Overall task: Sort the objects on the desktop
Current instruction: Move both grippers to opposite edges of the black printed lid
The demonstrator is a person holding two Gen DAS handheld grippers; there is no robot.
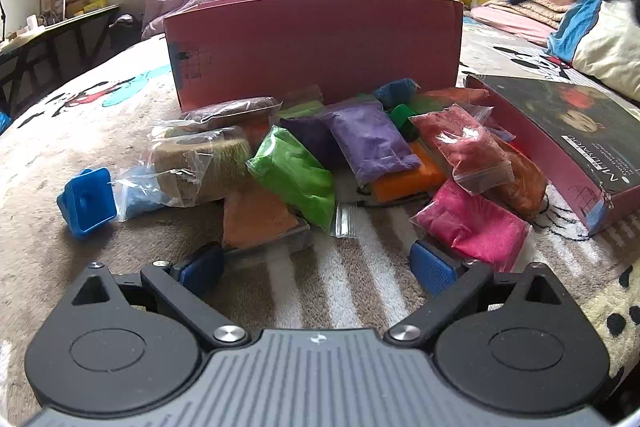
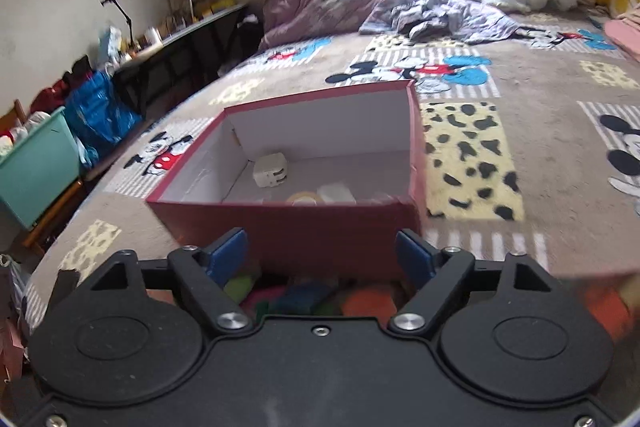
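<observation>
Left gripper (image 1: 316, 267) wide open, holding nothing, low and just short of the clay-bag pile, orange bag (image 1: 256, 217) nearest, on the near side of the red box (image 1: 316, 43); right gripper (image 2: 322, 255) open, empty, above the pile near the box.

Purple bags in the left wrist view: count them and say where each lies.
2. A lighter purple bag lies atop the orange block mid-pile; a darker purple bag sits left of it behind the green bag. Others may be buried.
</observation>
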